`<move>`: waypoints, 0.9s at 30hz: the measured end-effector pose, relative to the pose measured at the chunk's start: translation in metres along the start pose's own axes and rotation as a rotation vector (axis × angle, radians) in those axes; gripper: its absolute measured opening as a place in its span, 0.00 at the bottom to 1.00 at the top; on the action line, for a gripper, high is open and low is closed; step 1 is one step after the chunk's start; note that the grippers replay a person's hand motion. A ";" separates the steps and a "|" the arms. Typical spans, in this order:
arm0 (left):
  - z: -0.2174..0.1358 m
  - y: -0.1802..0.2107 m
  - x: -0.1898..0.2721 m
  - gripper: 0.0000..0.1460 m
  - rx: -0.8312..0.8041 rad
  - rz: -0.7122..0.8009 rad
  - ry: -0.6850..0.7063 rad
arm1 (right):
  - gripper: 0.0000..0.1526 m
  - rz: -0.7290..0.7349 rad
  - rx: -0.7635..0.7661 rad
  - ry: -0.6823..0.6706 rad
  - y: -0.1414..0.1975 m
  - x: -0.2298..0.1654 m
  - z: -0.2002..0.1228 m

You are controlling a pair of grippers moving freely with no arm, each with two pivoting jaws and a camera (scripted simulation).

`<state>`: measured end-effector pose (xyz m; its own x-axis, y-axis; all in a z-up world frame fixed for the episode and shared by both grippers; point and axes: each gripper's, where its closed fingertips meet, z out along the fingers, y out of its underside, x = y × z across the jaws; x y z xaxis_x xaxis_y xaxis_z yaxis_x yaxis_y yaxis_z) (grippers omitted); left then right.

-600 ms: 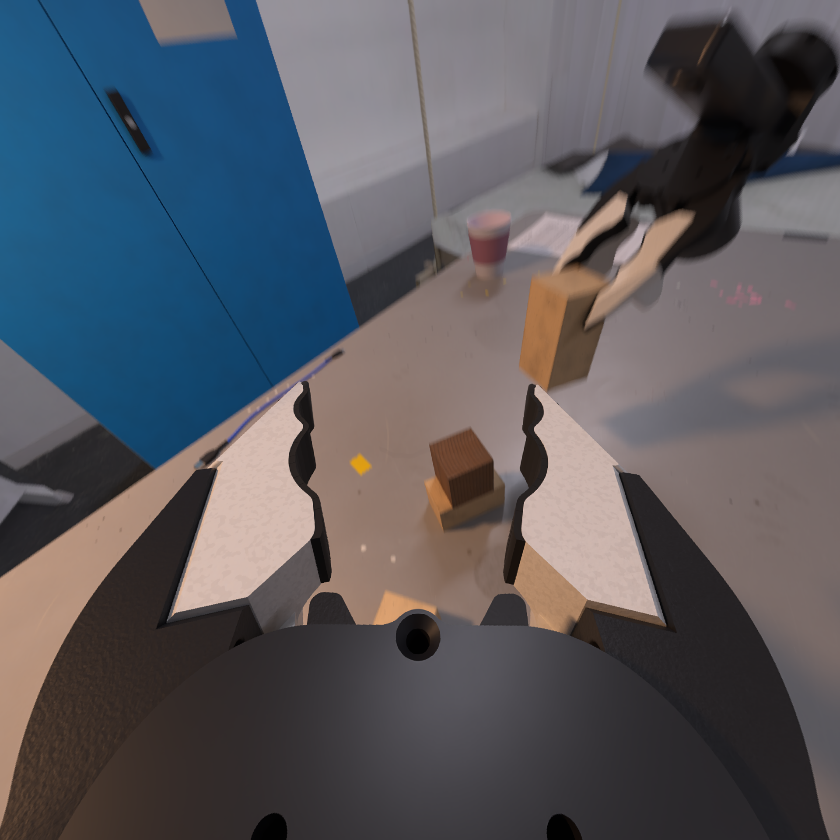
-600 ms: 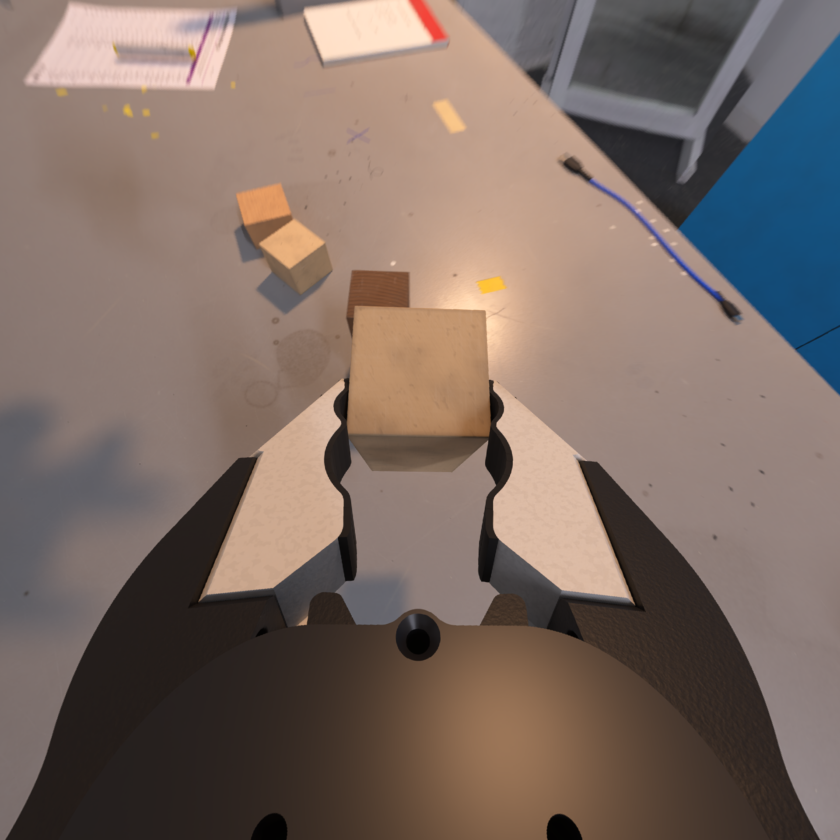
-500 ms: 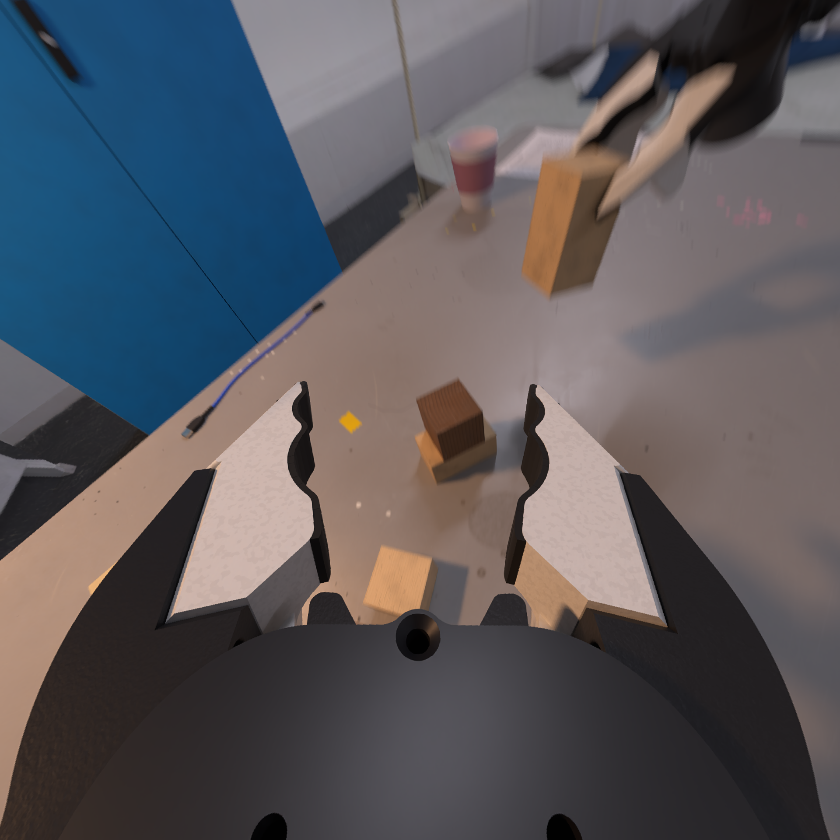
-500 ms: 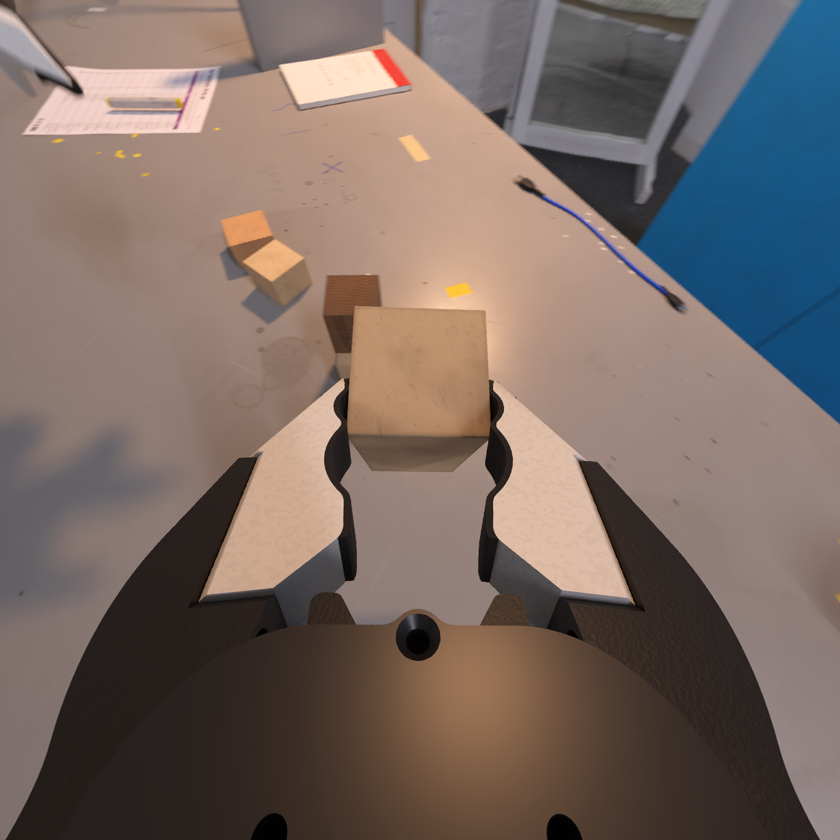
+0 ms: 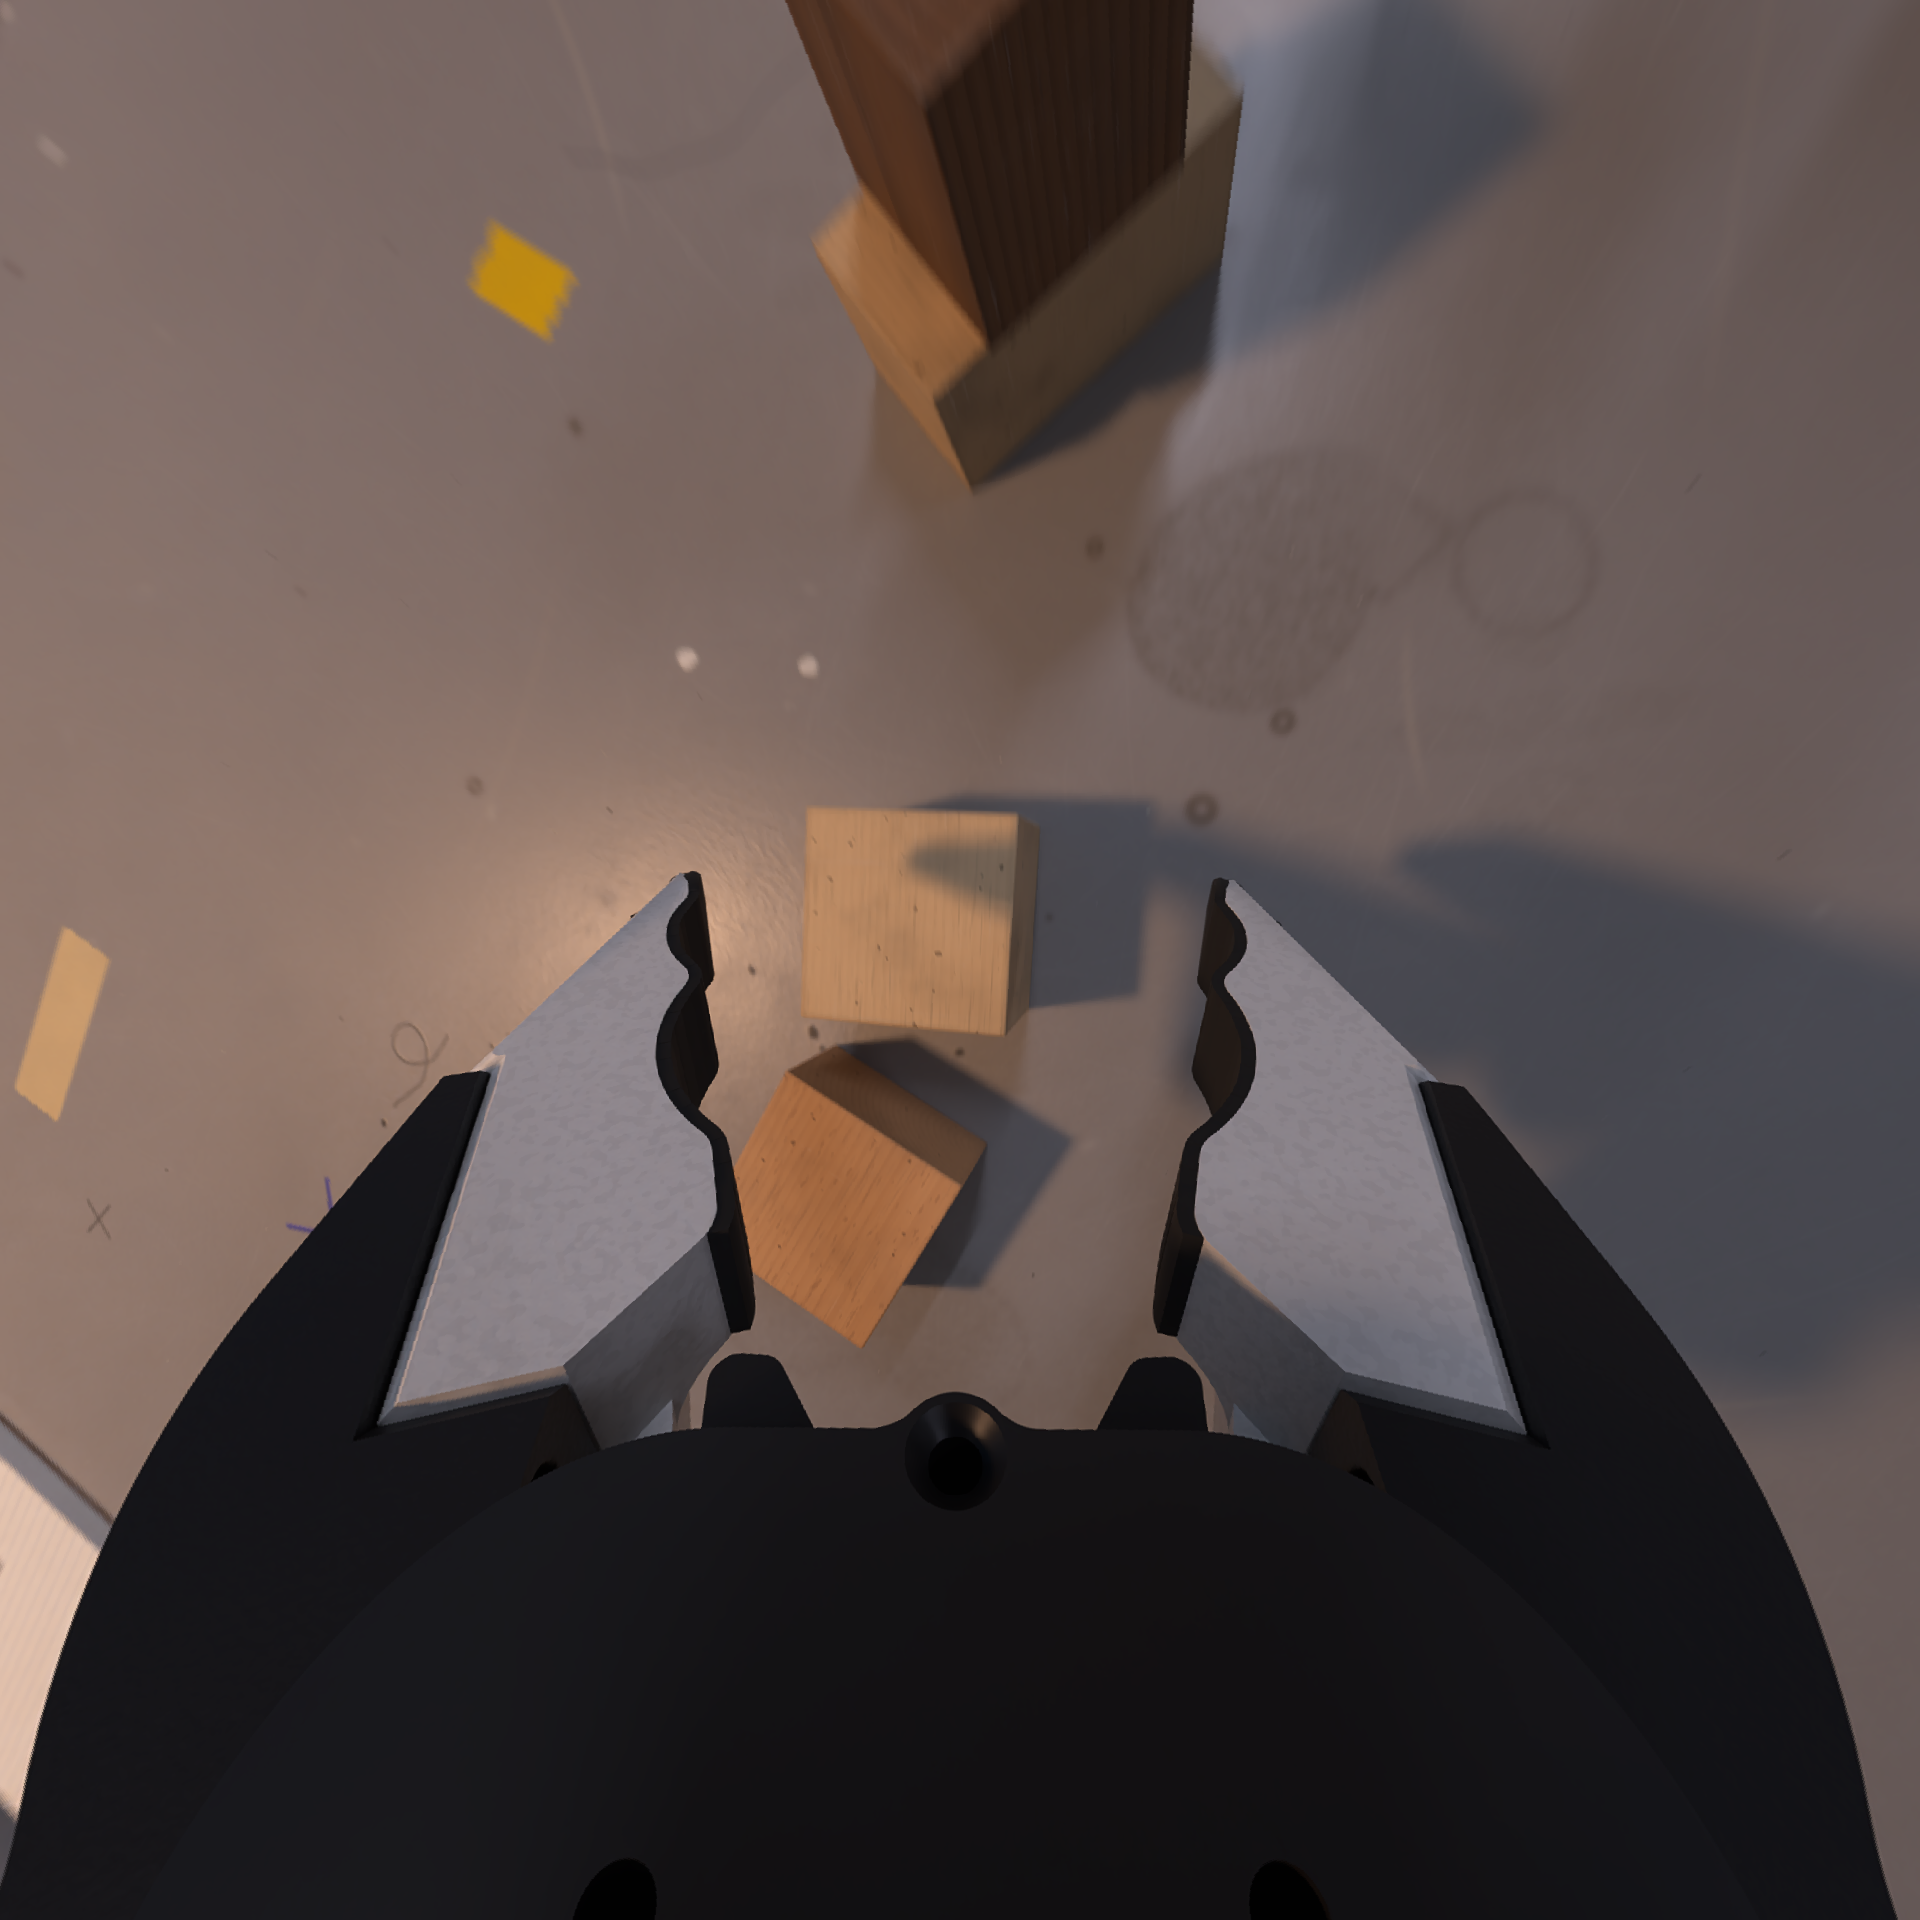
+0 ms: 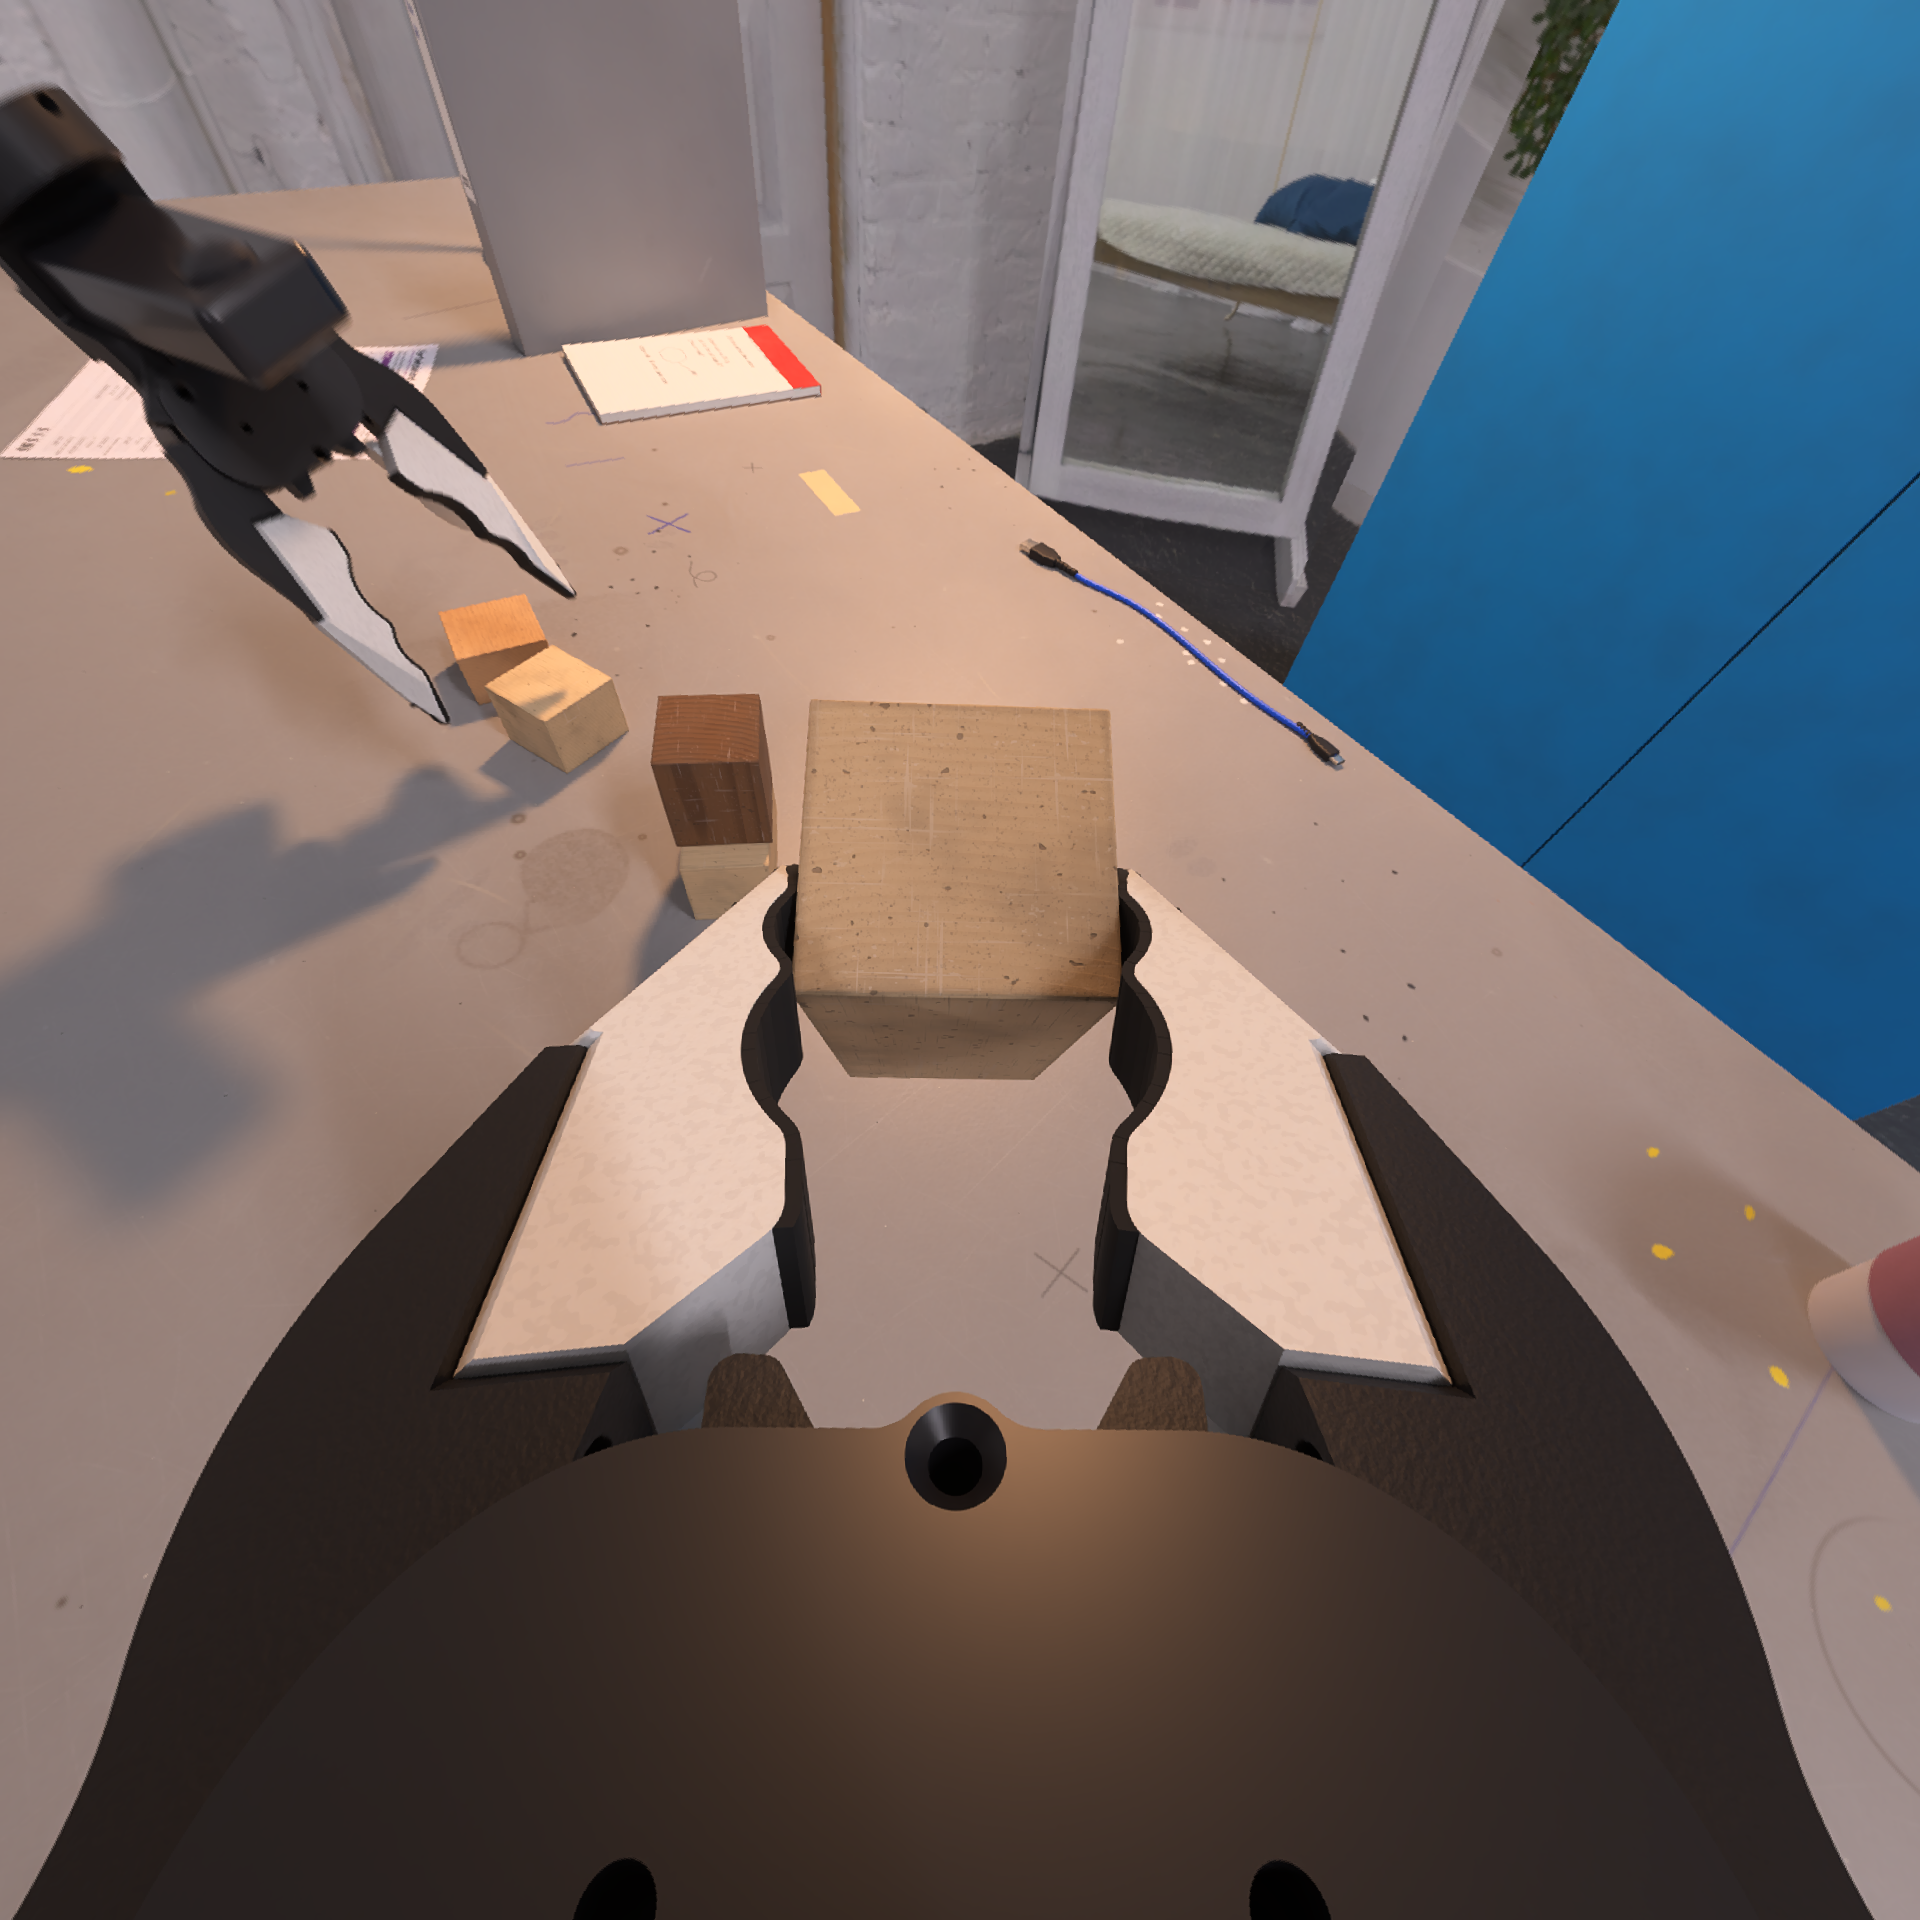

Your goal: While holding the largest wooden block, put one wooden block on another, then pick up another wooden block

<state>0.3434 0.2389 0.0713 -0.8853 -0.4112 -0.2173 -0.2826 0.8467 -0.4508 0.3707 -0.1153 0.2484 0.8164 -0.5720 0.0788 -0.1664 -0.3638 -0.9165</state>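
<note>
My right gripper [image 6: 956, 904] is shut on the largest wooden block [image 6: 956, 852], pale tan, held above the table. A dark brown block [image 6: 712, 769] stands on a pale flat block [image 6: 722, 878] just left of it; the stack also shows in the left wrist view [image 5: 997, 135]. My left gripper [image 5: 956, 894] is open and points down over two small blocks: a pale one [image 5: 909, 920] between the fingertips and an orange one [image 5: 847, 1190] nearer the palm. In the right wrist view the left gripper [image 6: 488, 644] hangs over these blocks [image 6: 556, 701].
A notebook with a red edge [image 6: 691, 374], a printed sheet [image 6: 94, 416] and a grey box [image 6: 603, 166] lie at the table's far end. A blue cable [image 6: 1184, 639] runs along the right edge. A cup [image 6: 1870, 1330] stands at right. Yellow tape [image 5: 520, 281] marks the table.
My left gripper has tilted down and moved over the two small blocks, still open. The right gripper has pulled back and levelled with the large block in it.
</note>
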 end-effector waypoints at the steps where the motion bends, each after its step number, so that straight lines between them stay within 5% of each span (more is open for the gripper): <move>1: 0.006 0.007 0.001 0.65 -0.047 0.016 0.002 | 0.38 0.001 0.003 -0.004 0.000 0.000 0.000; 5: 0.025 0.027 0.000 0.63 -0.200 0.064 -0.015 | 0.38 -0.012 -0.005 -0.005 0.000 -0.001 0.002; 13: 0.038 0.032 -0.012 0.66 -0.223 0.028 -0.002 | 0.38 -0.027 -0.029 -0.010 0.003 -0.002 0.005; 20: 0.044 0.038 -0.009 0.40 -0.266 0.024 0.058 | 0.38 -0.028 -0.040 -0.012 0.006 0.000 0.006; 27: 0.004 -0.021 -0.016 0.40 -0.161 0.112 0.035 | 0.38 -0.021 -0.032 -0.011 0.006 0.003 0.004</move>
<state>0.3651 0.2260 0.0809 -0.9260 -0.3018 -0.2270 -0.2344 0.9306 -0.2811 0.3745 -0.1165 0.2417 0.8258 -0.5561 0.0939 -0.1662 -0.3991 -0.9017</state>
